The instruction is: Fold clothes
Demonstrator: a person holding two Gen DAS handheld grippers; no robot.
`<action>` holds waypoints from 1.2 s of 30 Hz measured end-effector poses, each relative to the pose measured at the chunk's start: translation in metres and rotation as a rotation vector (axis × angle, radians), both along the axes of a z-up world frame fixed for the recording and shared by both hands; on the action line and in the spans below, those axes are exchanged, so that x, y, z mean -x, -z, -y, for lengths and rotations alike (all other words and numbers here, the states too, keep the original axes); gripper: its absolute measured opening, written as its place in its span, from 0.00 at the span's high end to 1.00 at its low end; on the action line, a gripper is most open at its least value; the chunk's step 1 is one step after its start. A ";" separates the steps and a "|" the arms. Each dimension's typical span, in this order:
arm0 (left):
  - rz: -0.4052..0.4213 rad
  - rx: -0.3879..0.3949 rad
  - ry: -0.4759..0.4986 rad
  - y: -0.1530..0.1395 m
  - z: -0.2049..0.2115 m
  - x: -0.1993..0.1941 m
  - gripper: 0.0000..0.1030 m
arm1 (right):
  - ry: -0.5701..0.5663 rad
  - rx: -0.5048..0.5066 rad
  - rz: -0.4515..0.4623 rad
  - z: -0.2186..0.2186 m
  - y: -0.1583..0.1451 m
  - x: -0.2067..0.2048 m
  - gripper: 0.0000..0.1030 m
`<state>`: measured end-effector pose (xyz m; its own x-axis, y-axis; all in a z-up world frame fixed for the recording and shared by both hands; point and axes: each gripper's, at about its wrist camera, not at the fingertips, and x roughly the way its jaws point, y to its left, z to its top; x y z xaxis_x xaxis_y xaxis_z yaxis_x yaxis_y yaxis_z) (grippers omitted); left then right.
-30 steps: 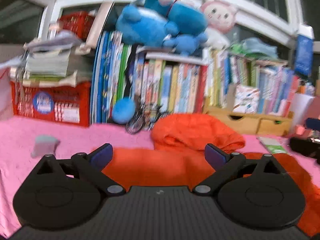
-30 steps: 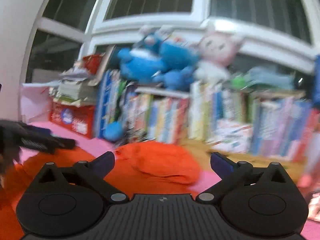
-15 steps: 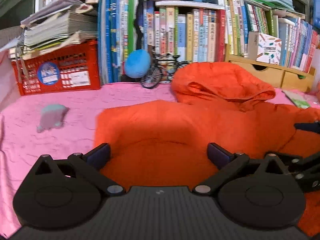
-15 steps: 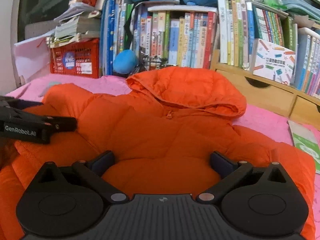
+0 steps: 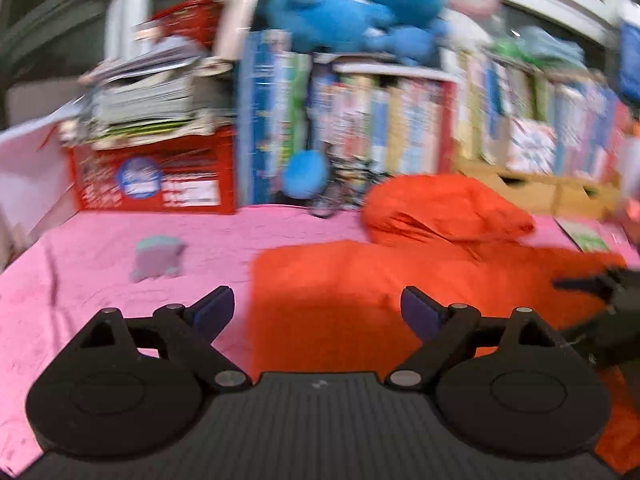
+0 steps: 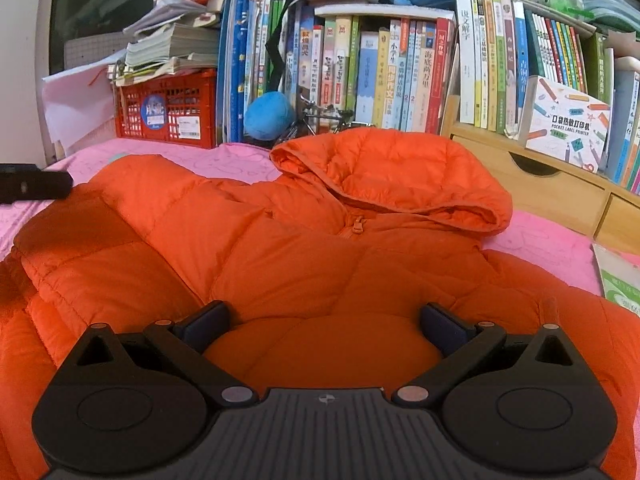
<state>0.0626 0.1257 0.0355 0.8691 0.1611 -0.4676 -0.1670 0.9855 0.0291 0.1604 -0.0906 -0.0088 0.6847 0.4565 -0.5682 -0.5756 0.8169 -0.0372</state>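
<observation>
The orange jacket [image 6: 304, 248] is quilted, puffy cloth with a slight sheen. The pink cover [image 5: 120, 248] looks soft, matt cloth. The red crate [image 6: 168, 108] is glossy plastic; the drawer box [image 6: 532, 184] is pale wood.

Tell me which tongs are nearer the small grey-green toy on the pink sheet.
Left. The left tongs hover open at the orange jacket's edge, the toy just ahead-left. The right tongs sit open over the jacket's middle, farther away.
</observation>
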 end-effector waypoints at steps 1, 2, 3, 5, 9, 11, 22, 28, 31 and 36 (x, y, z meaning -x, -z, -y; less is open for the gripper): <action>-0.022 -0.008 0.001 0.004 0.004 -0.005 0.11 | 0.000 0.000 0.000 0.000 0.000 0.000 0.00; -0.042 -0.015 -0.008 0.008 0.004 -0.010 0.11 | 0.000 0.000 -0.001 0.000 0.000 0.000 0.00; -0.060 -0.023 -0.023 0.013 0.003 -0.014 0.11 | 0.000 0.000 -0.001 0.000 0.000 0.000 0.00; -0.081 -0.012 -0.046 0.021 -0.005 -0.019 0.06 | -0.001 -0.002 -0.001 0.000 0.000 0.000 0.00; -0.079 0.008 -0.069 0.017 -0.017 -0.016 0.03 | -0.007 -0.004 -0.003 0.000 0.000 0.000 0.00; -0.070 0.002 -0.078 0.010 -0.019 -0.015 0.03 | -0.013 -0.001 -0.002 -0.001 0.000 0.000 0.00; -0.021 -0.026 -0.132 -0.024 -0.033 -0.006 0.20 | -0.012 0.001 -0.005 -0.001 -0.001 0.000 0.00; -0.025 0.014 0.004 -0.031 -0.001 -0.040 0.16 | -0.013 0.000 -0.005 -0.001 -0.001 -0.001 0.00; -0.069 0.006 0.043 -0.019 0.019 -0.068 0.16 | -0.012 0.000 -0.005 -0.001 -0.001 -0.001 0.00; -0.123 0.034 0.059 0.001 0.022 -0.094 0.16 | -0.011 0.000 -0.005 -0.001 -0.001 -0.001 0.00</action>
